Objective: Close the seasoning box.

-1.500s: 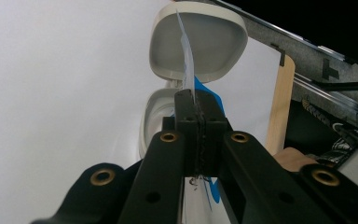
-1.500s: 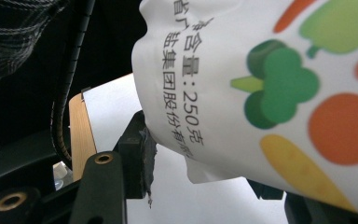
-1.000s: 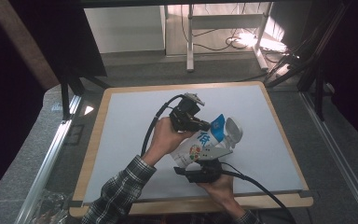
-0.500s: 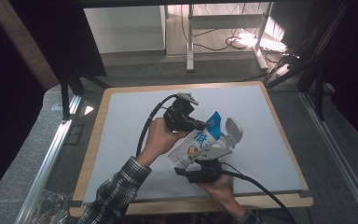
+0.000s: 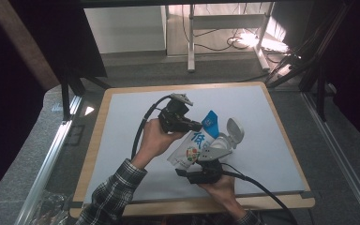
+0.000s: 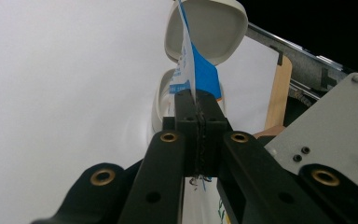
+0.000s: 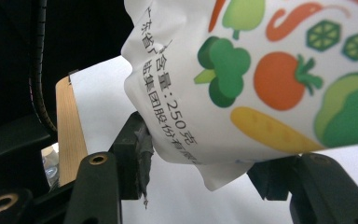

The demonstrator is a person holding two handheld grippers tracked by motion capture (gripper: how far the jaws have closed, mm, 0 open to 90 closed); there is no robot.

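A: Where was the pouch?
B: Centre of the high view, held up over the white surface, slanting from lower left to upper right. The white flip-top cap hung open to its right.

A: How'd it handle, you reckon?
B: Soft and light, I'd say. The film was crumpled and slick-looking, so it would fold or slide if squeezed mid-body. The flat sealed edges and the stiff cap collar looked the best places to hold.

A: Left gripper?
B: Fingers clenched tight, pinching the blue strip of the pouch top; in the left gripper view that strip stood straight up out of them, centre frame.

A: Right gripper?
B: Fingers about half apart, clasping the pouch's lower end. One pad pressed the crinkled corner at lower left of the right gripper view; the other sat under the pouch at lower right.

A: Slipping?
B: Couldn't tell.
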